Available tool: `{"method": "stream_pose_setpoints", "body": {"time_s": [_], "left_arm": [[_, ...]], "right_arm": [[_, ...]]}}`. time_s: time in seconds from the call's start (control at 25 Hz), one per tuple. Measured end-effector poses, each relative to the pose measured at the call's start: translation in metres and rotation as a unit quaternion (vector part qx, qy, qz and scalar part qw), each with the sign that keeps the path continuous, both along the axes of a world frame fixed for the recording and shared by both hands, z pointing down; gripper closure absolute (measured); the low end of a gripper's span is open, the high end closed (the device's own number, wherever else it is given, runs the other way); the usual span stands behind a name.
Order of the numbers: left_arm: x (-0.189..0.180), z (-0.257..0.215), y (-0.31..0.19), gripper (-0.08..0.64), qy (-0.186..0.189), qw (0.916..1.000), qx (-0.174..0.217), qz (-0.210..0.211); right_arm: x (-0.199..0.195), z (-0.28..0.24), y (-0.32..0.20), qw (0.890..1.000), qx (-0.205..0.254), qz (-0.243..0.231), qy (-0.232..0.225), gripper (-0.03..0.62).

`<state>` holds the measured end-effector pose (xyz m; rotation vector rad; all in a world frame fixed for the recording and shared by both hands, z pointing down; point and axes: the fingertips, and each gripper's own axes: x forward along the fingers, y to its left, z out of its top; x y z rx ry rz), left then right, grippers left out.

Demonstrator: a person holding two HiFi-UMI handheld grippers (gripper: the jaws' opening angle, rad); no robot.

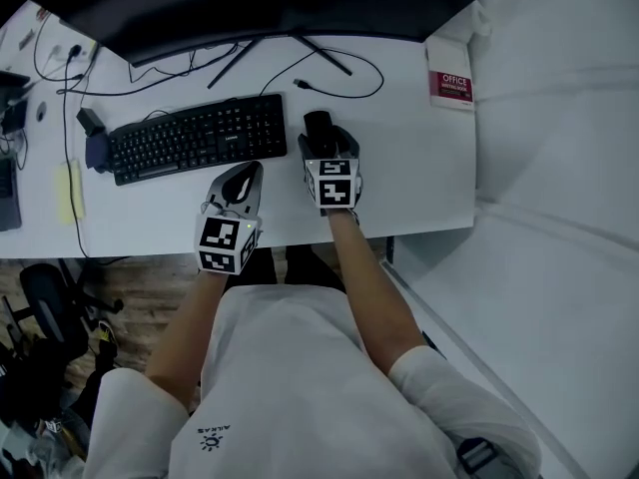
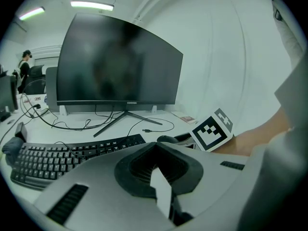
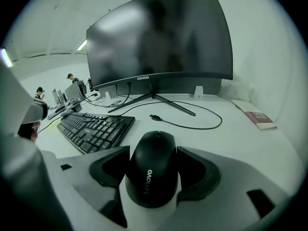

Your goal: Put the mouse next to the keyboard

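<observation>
A black keyboard (image 1: 195,138) lies on the white desk (image 1: 419,183), also seen in the right gripper view (image 3: 94,129). Just off its right end is a black Lenovo mouse (image 1: 319,128), low at the desk surface; whether it rests on the desk I cannot tell. My right gripper (image 1: 321,140) is shut on the mouse (image 3: 153,170), one dark pad (image 3: 111,170) against each side. My left gripper (image 1: 247,173) hovers near the desk's front edge below the keyboard, shut with nothing between its jaws (image 2: 156,148).
A curved black monitor (image 3: 159,42) on a V-shaped stand (image 1: 275,53) stands behind the keyboard. A loose cable with a USB plug (image 1: 303,86) loops behind the mouse. A red booklet (image 1: 451,86) lies at the far right. Cables and yellow notes (image 1: 68,190) crowd the left end.
</observation>
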<state>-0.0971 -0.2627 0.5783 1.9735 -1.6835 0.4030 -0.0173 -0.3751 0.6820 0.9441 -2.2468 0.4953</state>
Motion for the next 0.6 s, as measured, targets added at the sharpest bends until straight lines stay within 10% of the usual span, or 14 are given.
{"method": "stream_pose_setpoints", "body": {"time_s": [0.6], "left_arm": [[-0.0069,0.0,0.0006,0.548,-0.008,1.0,-0.004,0.002]], "right_arm": [[-0.0039,0.0099,-0.0036,1.0,-0.01,-0.004,0.018,0.278]]}}
